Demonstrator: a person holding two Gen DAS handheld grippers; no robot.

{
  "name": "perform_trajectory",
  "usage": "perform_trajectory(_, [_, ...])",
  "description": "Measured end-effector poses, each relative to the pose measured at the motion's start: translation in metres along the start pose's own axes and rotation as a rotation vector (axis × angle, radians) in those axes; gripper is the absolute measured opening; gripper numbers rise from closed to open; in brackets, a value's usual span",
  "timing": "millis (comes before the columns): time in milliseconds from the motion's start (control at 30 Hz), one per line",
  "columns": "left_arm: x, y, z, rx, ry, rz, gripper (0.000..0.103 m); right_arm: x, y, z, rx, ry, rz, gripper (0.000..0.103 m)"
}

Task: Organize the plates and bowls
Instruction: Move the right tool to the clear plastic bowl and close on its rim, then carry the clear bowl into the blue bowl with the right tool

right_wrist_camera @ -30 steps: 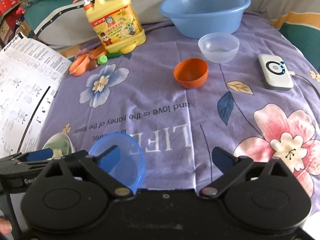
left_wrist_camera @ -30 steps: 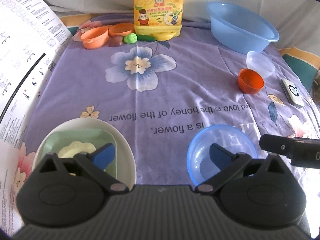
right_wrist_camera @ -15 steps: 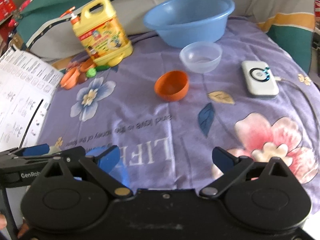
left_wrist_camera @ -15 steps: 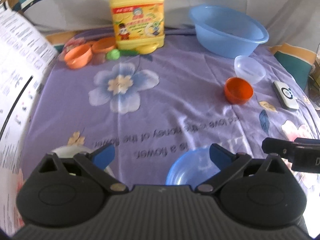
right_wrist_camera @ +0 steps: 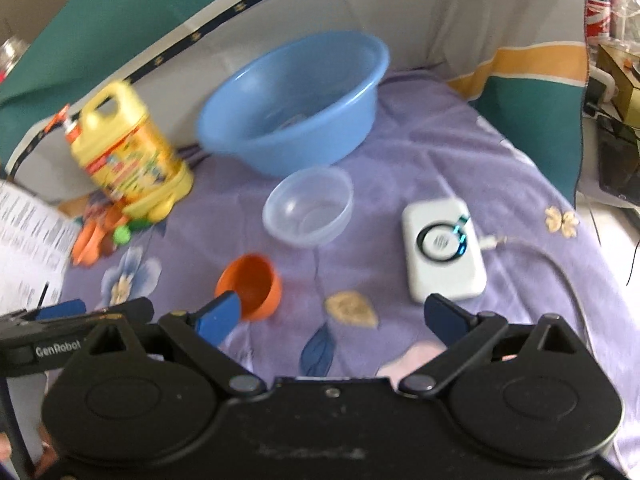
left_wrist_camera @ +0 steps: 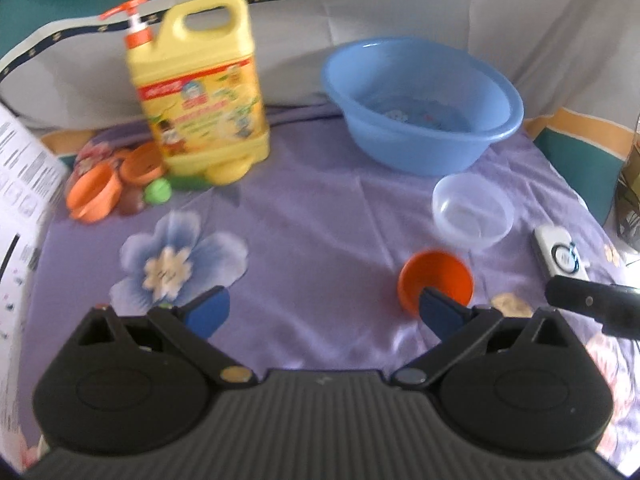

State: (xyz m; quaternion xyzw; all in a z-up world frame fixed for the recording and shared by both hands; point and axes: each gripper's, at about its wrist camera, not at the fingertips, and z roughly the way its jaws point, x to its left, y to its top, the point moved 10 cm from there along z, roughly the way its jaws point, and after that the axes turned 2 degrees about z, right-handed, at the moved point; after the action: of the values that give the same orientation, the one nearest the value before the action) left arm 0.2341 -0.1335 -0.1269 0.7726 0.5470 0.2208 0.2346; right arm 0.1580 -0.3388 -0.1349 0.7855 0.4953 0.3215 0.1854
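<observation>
Two bowls, the orange bowl (left_wrist_camera: 436,278) and clear bowl (left_wrist_camera: 473,210), sat near the bed's right edge, probably awaiting stacking, while the left gripper (left_wrist_camera: 323,306) and right gripper (right_wrist_camera: 332,316) hovered released, holding nothing.

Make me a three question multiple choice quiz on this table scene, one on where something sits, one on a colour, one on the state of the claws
1. Where is the clear bowl?
A. between the blue basin and the orange bowl
B. inside the basin
C. on the white charger

2. What colour is the detergent jug?
A. green
B. yellow
C. white

3. How are the claws?
A. both gripping bowls
B. one shut
C. both open and empty

Answers: 1 A, it stands on the cloth between the two. 2 B, yellow body with an orange pump. 3 C, left claw and right claw show spread fingers with nothing held.
</observation>
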Motion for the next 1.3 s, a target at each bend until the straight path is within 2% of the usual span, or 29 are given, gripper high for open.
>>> perform_trajectory(167, [-0.026,0.021,0.028,0.013,-0.016,0.024,0.103,-0.021,0.030,0.023,-0.011,-0.006,0.043,0.100])
perform_trajectory(400, [-0.047,0.035,0.063,0.055,-0.037,0.013,0.103,-0.036,0.055,0.051,-0.014,-0.003,0.067,0.100])
perform_trajectory(533, [-0.057,0.042,0.078,0.085,-0.061,-0.036,0.101,-0.038,0.069,0.067,-0.011,0.018,0.092,0.088])
perform_trajectory(667, [-0.065,0.044,0.093,0.122,-0.093,-0.094,0.086,-0.038,0.077,0.082,-0.014,0.032,0.099,0.068])
perform_trajectory(767, [-0.070,0.043,0.101,0.133,-0.100,-0.112,0.079,-0.036,0.077,0.093,-0.001,0.051,0.098,0.052])
perform_trajectory(833, [-0.073,0.042,0.105,0.136,-0.106,-0.116,0.074,-0.031,0.076,0.098,0.010,0.063,0.090,0.046])
perform_trajectory(900, [-0.076,0.042,0.109,0.141,-0.109,-0.117,0.063,-0.027,0.076,0.104,0.014,0.070,0.078,0.038])
perform_trajectory(1033, [-0.081,0.044,0.115,0.147,-0.130,-0.124,0.050,-0.022,0.074,0.116,0.031,0.070,0.065,0.022])
perform_trajectory(1067, [-0.083,0.044,0.116,0.148,-0.139,-0.119,0.043,-0.020,0.072,0.119,0.040,0.073,0.066,0.019])
perform_trajectory(1133, [-0.088,0.044,0.117,0.153,-0.154,-0.111,0.034,-0.018,0.069,0.124,0.051,0.077,0.066,0.013])
perform_trajectory(1200, [-0.092,0.044,0.118,0.154,-0.169,-0.104,0.018,-0.016,0.066,0.126,0.050,0.078,0.063,0.009])
perform_trajectory(1300, [-0.095,0.043,0.114,0.146,-0.170,-0.085,0.013,-0.013,0.061,0.125,0.050,0.084,0.059,0.008])
